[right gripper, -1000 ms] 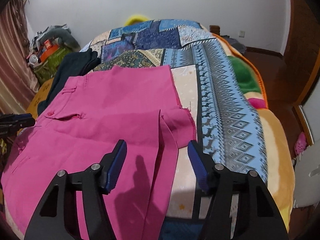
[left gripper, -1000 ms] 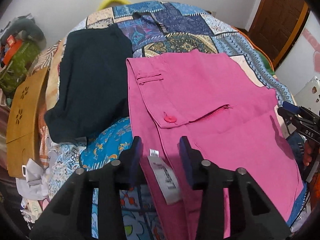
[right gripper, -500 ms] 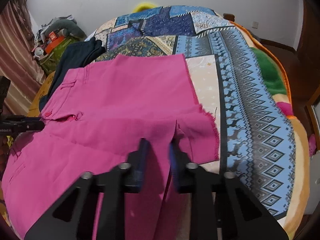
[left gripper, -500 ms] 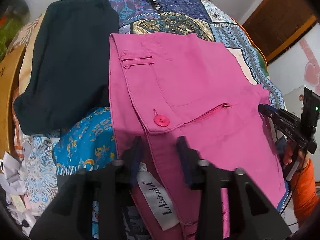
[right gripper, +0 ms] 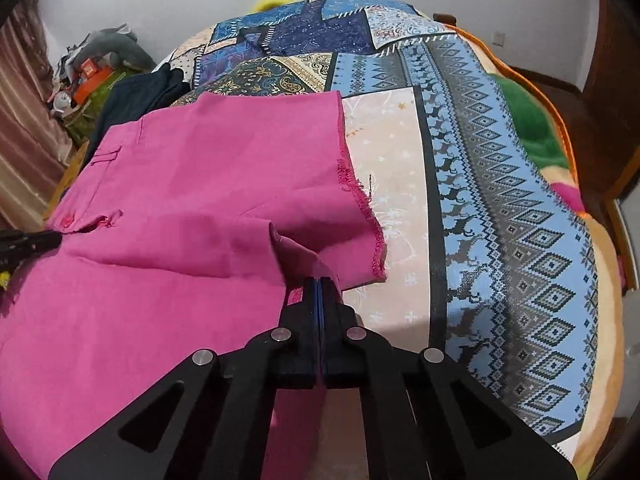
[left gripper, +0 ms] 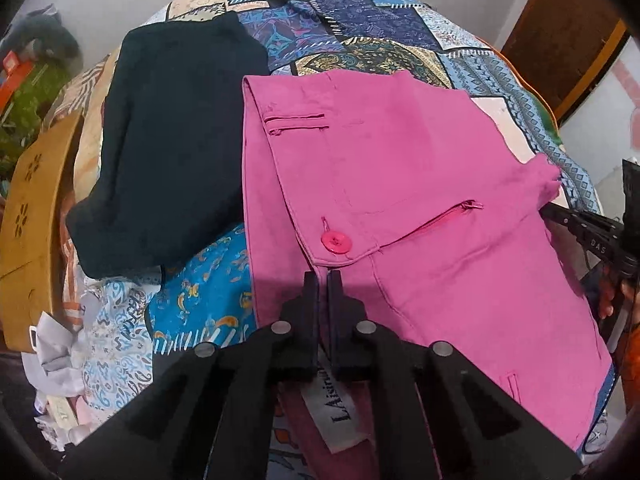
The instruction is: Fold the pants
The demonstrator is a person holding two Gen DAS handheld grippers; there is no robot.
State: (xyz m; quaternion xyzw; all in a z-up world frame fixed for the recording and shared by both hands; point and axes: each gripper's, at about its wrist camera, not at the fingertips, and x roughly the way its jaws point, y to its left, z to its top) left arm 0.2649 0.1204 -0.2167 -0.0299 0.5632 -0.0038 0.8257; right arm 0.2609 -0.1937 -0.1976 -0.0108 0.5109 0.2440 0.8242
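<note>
Pink pants (left gripper: pixel 420 168) lie spread flat on the bed, waistband toward my left gripper, with a pink button (left gripper: pixel 336 242) and a white label (left gripper: pixel 340 412) by the waist. My left gripper (left gripper: pixel 323 276) is closing, its jaws pinching the waistband edge just below the button. In the right wrist view the pants (right gripper: pixel 200 184) reach to a frayed leg hem. My right gripper (right gripper: pixel 319 280) is closing too, pads pressed together on a raised fold of pink cloth near that hem. Each gripper shows at the edge of the other's view.
A folded dark garment (left gripper: pixel 172 140) lies left of the pants, touching their edge. A patchwork quilt (right gripper: pixel 500 200) covers the bed, with a bare stretch right of the hem. A carved wooden piece (left gripper: pixel 32 220) and piled clutter (right gripper: pixel 88 72) stand off the left side.
Both grippers went from wide open to shut on the pants: the left one on the waistband under the button, the right one after coming down onto the fold near the hem.
</note>
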